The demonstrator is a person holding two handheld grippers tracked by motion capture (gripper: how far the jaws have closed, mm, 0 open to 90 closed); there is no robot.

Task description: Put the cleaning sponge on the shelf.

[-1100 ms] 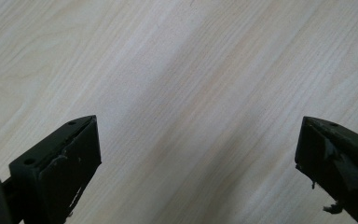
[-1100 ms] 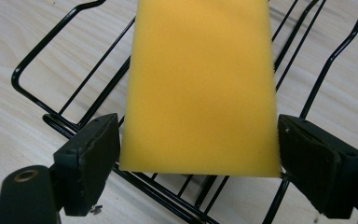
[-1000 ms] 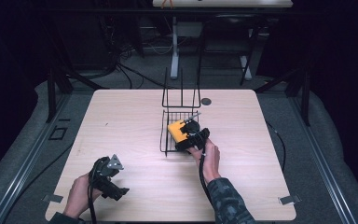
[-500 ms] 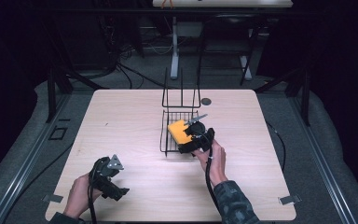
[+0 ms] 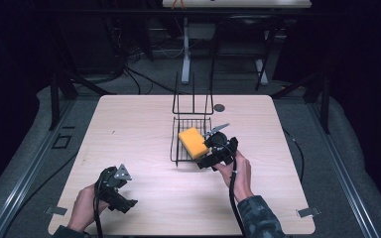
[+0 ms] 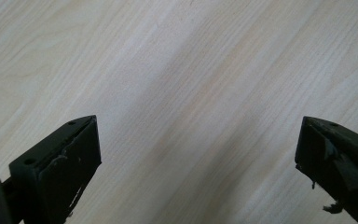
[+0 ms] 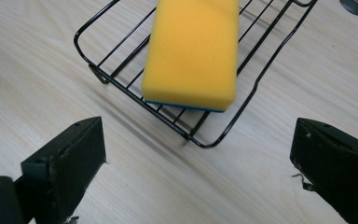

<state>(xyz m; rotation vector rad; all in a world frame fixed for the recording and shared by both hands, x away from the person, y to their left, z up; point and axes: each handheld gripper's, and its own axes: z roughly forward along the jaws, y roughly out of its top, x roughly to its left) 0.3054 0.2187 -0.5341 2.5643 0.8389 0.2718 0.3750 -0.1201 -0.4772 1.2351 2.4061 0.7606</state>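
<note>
Now right claw (image 7: pixel 198 175) just opened wide, empty, sponge (image 7: pixel 193 51) resting in wire rack (image 7: pixel 256 84), left claw (image 6: pixel 198 163) open, empty.

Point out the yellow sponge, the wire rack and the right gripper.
yellow sponge (image 7: pixel 193 51), right gripper view, middle of its top face.
wire rack (image 7: pixel 256 84), right gripper view, its side rim.
right gripper (image 5: pixel 209 153), high view, between its fingertips.

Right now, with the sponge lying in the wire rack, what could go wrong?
1. The right gripper, jaws just opened and empty, sits close to the wire rack; pulling away carelessly might snag its rim and shift it.
2. The sponge lies slightly askew on thin wires, so a knock to the rack could tip it out.
</note>
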